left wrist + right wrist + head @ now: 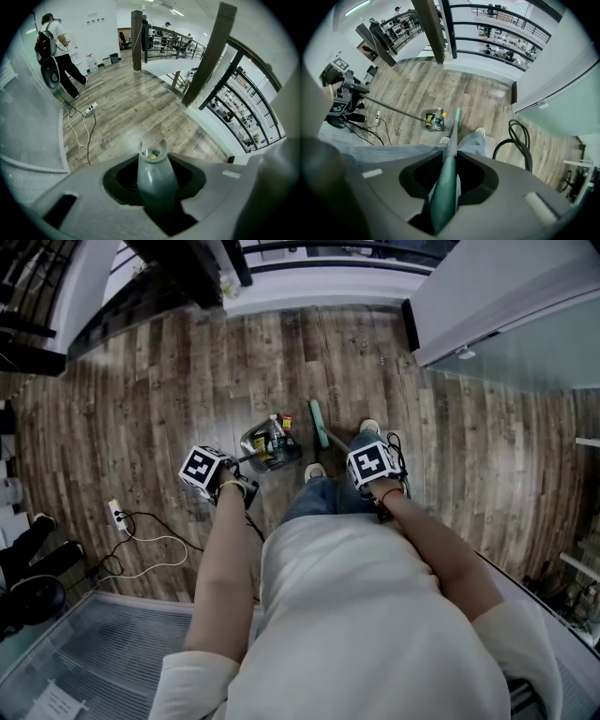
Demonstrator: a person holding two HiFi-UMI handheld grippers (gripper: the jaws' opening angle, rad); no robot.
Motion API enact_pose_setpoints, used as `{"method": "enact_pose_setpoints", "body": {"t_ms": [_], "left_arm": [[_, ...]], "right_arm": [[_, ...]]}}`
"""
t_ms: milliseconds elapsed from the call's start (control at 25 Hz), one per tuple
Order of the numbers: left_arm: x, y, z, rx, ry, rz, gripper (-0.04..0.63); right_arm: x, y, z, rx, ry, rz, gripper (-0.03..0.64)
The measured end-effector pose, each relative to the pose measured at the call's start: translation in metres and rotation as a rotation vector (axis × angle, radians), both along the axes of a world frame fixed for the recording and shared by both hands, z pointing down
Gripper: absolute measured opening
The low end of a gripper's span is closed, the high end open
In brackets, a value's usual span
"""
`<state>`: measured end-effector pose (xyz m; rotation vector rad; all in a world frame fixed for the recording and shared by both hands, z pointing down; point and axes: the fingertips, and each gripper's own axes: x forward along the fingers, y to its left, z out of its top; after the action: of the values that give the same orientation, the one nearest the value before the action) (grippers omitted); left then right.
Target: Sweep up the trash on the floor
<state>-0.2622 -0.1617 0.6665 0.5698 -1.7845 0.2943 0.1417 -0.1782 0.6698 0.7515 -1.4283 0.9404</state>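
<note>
In the head view a long-handled dustpan (270, 448) stands on the wood floor ahead of my feet. It holds a clear bottle and several wrappers. My left gripper (225, 482) is shut on the dustpan's grey handle (154, 180). Just right of the pan lies the green broom head (319, 423). My right gripper (377, 474) is shut on the green broom handle (444, 194), which runs down to the broom head (457, 114) beside the dustpan (433, 120). No loose trash shows on the floor around the pan.
A white power strip (116, 514) with cables lies on the floor at the left. A person with a backpack (52, 41) stands by the left wall. Dark posts (208, 56) and a railing edge the floor ahead. A black hose (519, 140) loops at my right.
</note>
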Motion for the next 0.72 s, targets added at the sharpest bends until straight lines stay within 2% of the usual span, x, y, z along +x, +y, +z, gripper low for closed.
{"method": "enact_pose_setpoints", "body": {"t_ms": [560,720], "left_arm": [[0.0001,-0.0016,-0.0011,0.005,0.001,-0.002,0.109],[0.0,-0.0011,-0.0004,0.003,0.003,-0.003,0.109]], "right_arm": [[0.0093,0.0018,0.008,-0.049,-0.018,0.104,0.097],[0.0099,0.0012,0.0086,-0.048,-0.01,0.078,0.097]]}}
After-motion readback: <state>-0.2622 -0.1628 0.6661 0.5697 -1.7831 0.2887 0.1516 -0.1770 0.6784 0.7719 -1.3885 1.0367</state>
